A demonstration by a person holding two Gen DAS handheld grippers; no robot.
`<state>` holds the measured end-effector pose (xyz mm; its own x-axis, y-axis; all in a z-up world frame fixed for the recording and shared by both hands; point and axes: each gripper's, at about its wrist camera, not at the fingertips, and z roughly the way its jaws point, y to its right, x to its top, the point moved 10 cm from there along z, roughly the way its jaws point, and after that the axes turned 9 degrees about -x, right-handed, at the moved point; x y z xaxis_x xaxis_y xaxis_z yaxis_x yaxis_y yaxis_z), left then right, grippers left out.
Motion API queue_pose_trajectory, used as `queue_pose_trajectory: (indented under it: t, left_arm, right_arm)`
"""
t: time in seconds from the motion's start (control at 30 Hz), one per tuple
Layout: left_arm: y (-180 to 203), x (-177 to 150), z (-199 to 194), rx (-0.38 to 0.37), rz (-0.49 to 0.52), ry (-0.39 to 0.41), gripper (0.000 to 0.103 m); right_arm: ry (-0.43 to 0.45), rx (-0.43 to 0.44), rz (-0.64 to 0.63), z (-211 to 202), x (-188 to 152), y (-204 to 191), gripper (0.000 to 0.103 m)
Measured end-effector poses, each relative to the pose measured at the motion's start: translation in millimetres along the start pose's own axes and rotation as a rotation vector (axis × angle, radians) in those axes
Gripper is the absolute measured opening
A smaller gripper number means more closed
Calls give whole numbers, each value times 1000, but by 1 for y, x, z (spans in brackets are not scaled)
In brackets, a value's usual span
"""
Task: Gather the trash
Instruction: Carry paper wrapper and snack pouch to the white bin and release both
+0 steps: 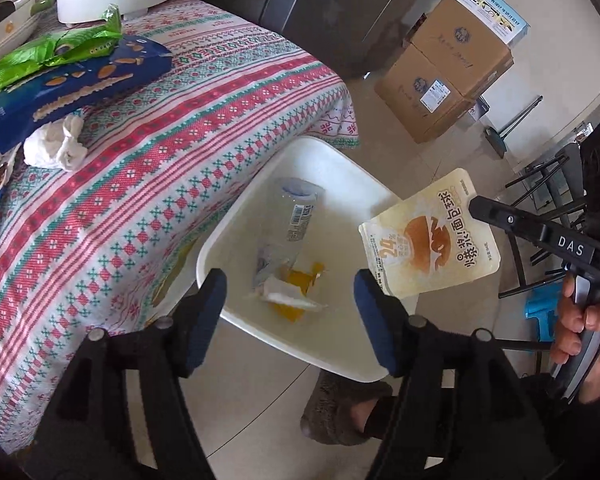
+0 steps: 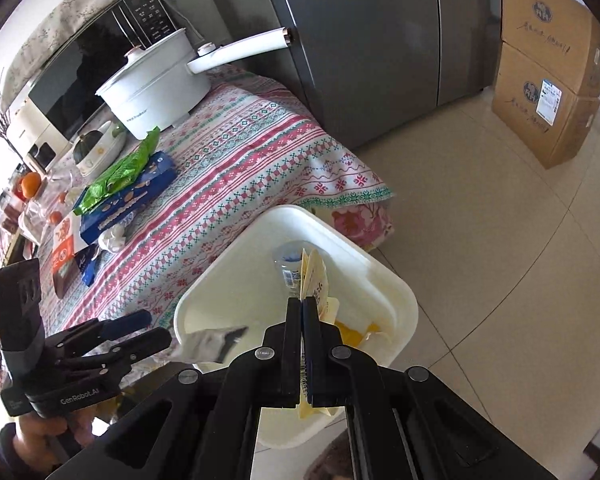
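A white trash bin (image 1: 332, 152) (image 2: 236, 248) stands on the floor beside the table. Inside lie a clear plastic bottle (image 1: 296, 208) (image 2: 288, 258) and something orange (image 1: 300, 280). My left gripper (image 1: 290, 278) (image 2: 158, 326) hangs open over the bin. A white wrapper (image 1: 288, 296) (image 2: 206, 346) is loose just beyond its tips, touching neither pad. My right gripper (image 2: 302, 304) (image 1: 474, 204) is shut on a pale yellow bread pouch (image 1: 428, 236) (image 2: 316, 276), held over the bin's right side.
The table with its patterned cloth (image 1: 180, 120) carries a blue snack bag (image 1: 80, 80), a green bag (image 1: 52, 52), a crumpled tissue (image 1: 56, 148) and a white cooking pot (image 2: 156, 84). Cardboard boxes (image 1: 444, 76) and a grey fridge (image 2: 380, 40) stand behind. A slippered foot (image 1: 340, 412) is by the bin.
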<state>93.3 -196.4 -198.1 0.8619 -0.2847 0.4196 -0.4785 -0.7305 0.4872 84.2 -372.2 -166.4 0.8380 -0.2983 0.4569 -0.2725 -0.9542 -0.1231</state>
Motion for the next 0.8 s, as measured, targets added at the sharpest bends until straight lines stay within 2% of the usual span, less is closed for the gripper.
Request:
queue_pose_trajectory:
  t: [0.2, 0.27, 0.33, 0.4, 0.43, 0.6, 0.8]
  left_arm:
    - [-22, 0, -30, 65, 15, 19, 82]
    - [-28, -2, -38, 71, 17, 15, 86]
    - [-35, -6, -45, 99, 21, -1, 94]
    - [-42, -8, -52, 133, 35, 1, 98]
    - [-45, -8, -56, 145, 39, 4, 98]
    - [-63, -5, -73, 182, 21, 21, 101]
    - [-87, -2, -100, 241, 5, 47, 102]
  right_arm:
    - [-9, 8, 13, -1, 4, -6, 6]
    - [-15, -1, 13, -2, 6, -8, 14]
    - [1, -18, 9, -5, 9, -11, 42]
    - [33, -23, 2, -12, 15, -18, 61]
    - [45, -22, -4, -15, 17, -22, 65]
    - [68, -23, -49, -22, 25, -48, 73]
    - [77, -38, -119, -22, 30, -79, 77]
